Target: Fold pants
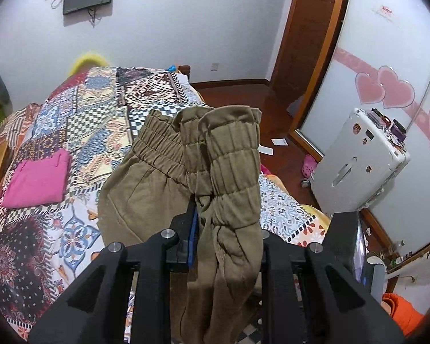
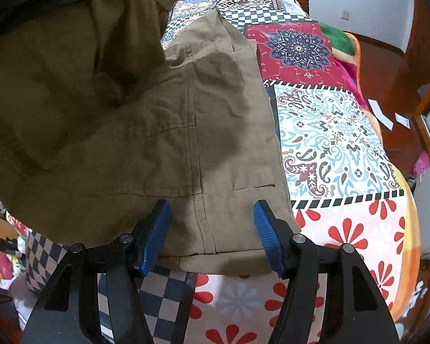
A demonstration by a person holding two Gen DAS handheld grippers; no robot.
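- I'm working over the bed (image 1: 80, 132), its patchwork cover spreading under both cameras, with the olive pants (image 2: 186, 132) lying along it, long axis running away from me toward the far end
- I'm carrying the waistband end (image 1: 226, 154) in the left tongs (image 1: 203, 229), which are clamped nearly closed on the bunched elastic; this end is hanging in the air above the part that is lying flat
- I'm reading the move as a lengthwise fold: the lifted end needs laying onto the flat half, so the left hand is the one doing the travel
- I'm holding the right tongs (image 2: 212, 235) just over the near edge of the flat cloth, their blue pads (image 2: 265, 229) standing apart on either side of a seam, jaws easing wider, pressing on nothing that I can see
- I'm noting a folded pink garment (image 1: 37, 180) lying well to the left on the cover, clear of the path
- I'm seeing a white suitcase (image 1: 358, 166) on the floor beside the bed, not interfering
- I'm judging the main risk to be the raised cloth draping over the right tongs
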